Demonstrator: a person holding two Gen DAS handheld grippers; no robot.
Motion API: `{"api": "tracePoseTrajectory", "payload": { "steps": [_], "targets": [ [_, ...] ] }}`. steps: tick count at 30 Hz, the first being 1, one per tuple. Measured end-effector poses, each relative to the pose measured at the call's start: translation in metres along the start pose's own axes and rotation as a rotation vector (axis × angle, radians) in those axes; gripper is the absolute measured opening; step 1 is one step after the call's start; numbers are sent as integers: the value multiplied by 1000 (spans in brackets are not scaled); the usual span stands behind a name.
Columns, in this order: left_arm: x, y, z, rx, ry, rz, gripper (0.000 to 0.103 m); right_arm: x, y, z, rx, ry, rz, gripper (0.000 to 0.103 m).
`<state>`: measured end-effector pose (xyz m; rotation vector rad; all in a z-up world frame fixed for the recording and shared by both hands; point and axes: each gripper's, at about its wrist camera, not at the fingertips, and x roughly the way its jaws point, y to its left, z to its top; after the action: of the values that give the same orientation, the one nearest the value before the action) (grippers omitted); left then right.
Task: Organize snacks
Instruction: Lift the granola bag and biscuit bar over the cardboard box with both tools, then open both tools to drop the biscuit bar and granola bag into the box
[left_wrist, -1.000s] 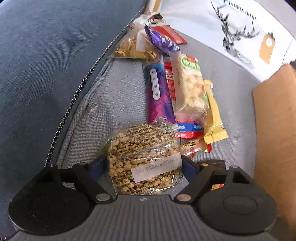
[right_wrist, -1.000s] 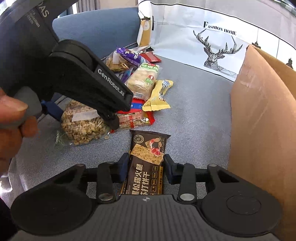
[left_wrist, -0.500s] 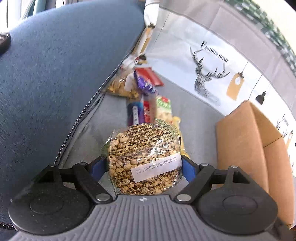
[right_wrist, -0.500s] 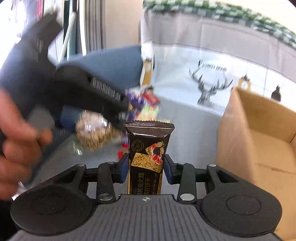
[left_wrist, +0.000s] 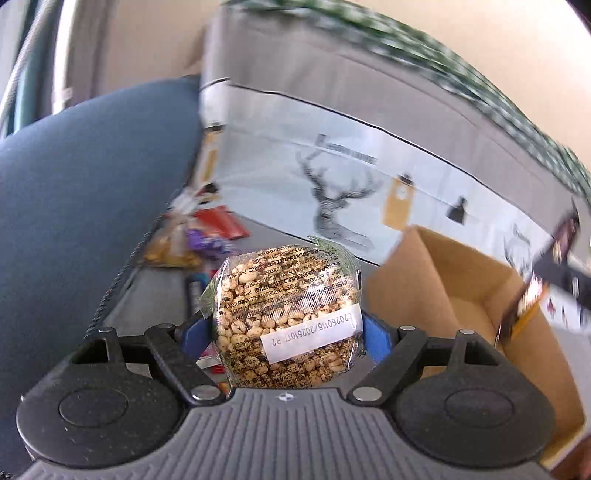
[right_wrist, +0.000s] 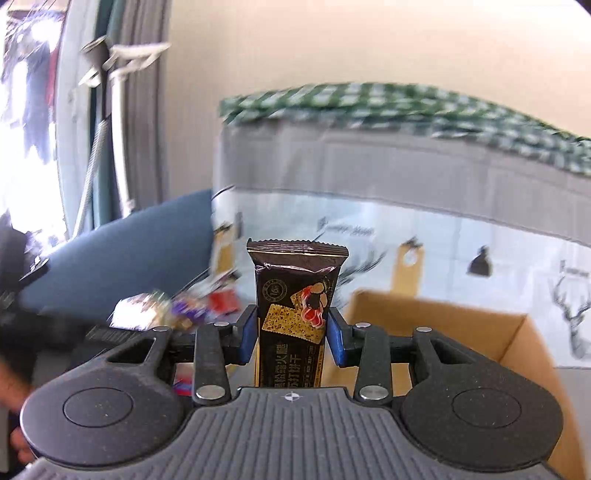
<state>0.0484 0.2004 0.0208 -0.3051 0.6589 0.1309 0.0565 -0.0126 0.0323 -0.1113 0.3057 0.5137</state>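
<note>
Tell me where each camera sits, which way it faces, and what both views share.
Left wrist: rides the left gripper, looking forward and downward; jaws clamp a clear puffed-grain pack.
Right wrist: rides the right gripper, looking nearly level at the sofa back; jaws grip a dark cracker bar; part of a hand shows at left.
Shared: the cardboard box, deer-print cover, blue cushion.

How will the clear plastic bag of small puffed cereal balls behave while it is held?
The clear plastic bag of puffed cereal balls is probably light, since its contents look airy. Its crinkled film may be slippery. The left tongs grip it from both sides, so hard squeezing could crush the balls.
</note>
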Motion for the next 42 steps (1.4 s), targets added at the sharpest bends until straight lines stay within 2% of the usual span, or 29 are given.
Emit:
{"api": "tracePoseTrajectory", "payload": {
  "steps": [5,8,13,19,25,32,42],
  "targets": [
    [6,-35,-3,125,-27,-14,86,-2,-49,-9,57,-50,-75,41],
    [9,-53,-2,147,-73,-32,86,-13,-72,-14,94,-38,-101,41],
    [14,-89,-1,166,-141,-87,86,-23,-96,-18,78,-44,-139,41],
    [15,-138,-7,224,-197,-186,86,-31,-122,-31,61,-13,-181,40],
    [22,-182,-22,293,-196,-288,86,-39,-150,-42,77,9,-235,40],
    [26,-203,-33,318,-201,-350,86,-42,-164,-49,97,27,-269,40],
    [28,-199,-32,308,-189,-352,86,-38,-161,-48,84,29,-261,40]
  ]
}}
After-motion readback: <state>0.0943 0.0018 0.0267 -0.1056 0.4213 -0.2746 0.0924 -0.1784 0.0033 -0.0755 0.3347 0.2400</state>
